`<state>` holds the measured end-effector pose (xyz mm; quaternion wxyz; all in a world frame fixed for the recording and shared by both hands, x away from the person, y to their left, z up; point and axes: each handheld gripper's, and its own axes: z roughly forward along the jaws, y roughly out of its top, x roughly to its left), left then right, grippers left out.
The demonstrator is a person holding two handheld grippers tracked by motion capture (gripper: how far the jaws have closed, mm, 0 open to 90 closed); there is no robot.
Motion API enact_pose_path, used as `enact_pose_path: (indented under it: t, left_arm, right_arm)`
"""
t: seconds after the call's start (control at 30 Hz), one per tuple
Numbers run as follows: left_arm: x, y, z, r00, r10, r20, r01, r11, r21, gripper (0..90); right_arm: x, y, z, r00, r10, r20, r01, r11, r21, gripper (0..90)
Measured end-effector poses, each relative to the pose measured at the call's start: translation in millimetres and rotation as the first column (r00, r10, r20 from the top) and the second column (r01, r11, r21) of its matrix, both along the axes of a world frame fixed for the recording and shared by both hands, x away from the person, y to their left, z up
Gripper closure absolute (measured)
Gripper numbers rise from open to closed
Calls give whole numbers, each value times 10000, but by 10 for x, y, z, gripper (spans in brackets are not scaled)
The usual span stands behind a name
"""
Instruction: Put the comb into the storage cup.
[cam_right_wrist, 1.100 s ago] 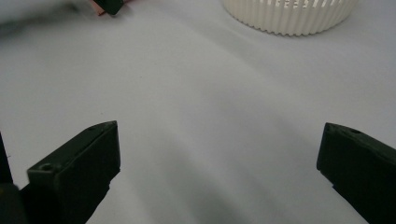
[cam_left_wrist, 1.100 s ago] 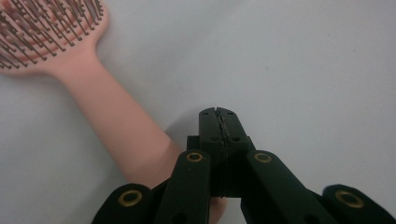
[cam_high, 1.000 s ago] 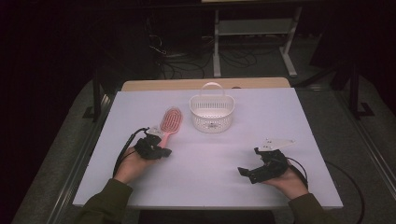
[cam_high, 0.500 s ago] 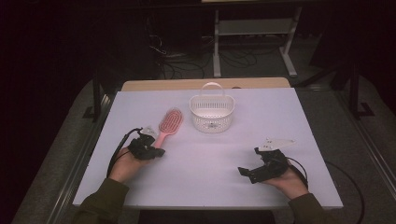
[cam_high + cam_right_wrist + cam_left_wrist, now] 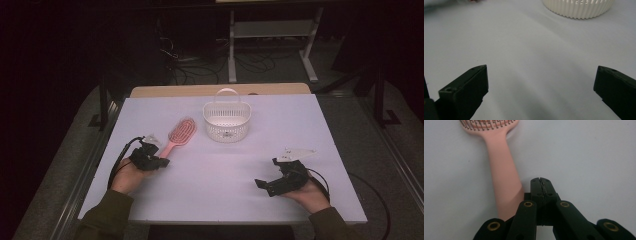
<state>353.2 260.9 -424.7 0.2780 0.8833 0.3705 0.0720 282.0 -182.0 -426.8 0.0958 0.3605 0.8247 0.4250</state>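
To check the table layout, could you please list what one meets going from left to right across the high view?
Left gripper → hairbrush → basket → right gripper.

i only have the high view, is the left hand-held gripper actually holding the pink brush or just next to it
Observer: Just next to it. In the left gripper view the left hand-held gripper has its jaws shut on nothing, and the pink brush handle lies beside them on the white table.
Operator: ok and the right one, open or shut
Observer: Open. In the right gripper view the right hand-held gripper has its jaws set wide apart with bare table between them.
Operator: what is it pointing at
Observer: The white basket; its ribbed wall sits at the top of that view, well ahead of the jaws.
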Motion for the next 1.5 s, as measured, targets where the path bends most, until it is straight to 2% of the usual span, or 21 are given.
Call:
enact_pose_path:
  t: [0.6, 0.73, 0.97, 1.23, 1.37, 1.5]
  left_arm:
    - [13, 153, 1, 9989, 459, 137, -464, 9981, 406, 900]
    - [17, 189, -2, 9980, 621, 128, -625, 9974, 345, 900]
    - [14, 198, 3, 9980, 614, 144, -619, 9974, 356, 900]
    - [-33, 176, 60, 9986, 369, 381, -364, 9992, -134, 850]
    - [-87, 142, 104, 9982, -41, 595, 76, 9983, -584, 748]
    - [-151, 99, 135, 9955, -498, 808, 584, 9924, -1086, 633]
  right_arm:
    - [0, 0, -1, 10000, 1, 2, -1, 10000, -12, 0]
    - [1, 0, -1, 10000, 1, -6, -1, 10000, -10, 0]
    - [0, 0, 0, 10000, 13, -4, -13, 10000, -5, 0]
    - [-1, 2, -1, 10000, 30, -23, -30, 10000, -11, 0]
    - [-1, 3, -3, 10000, 50, -20, -50, 10000, -33, 0]
    - [-1, 8, -6, 10000, 73, -10, -73, 10000, -56, 0]
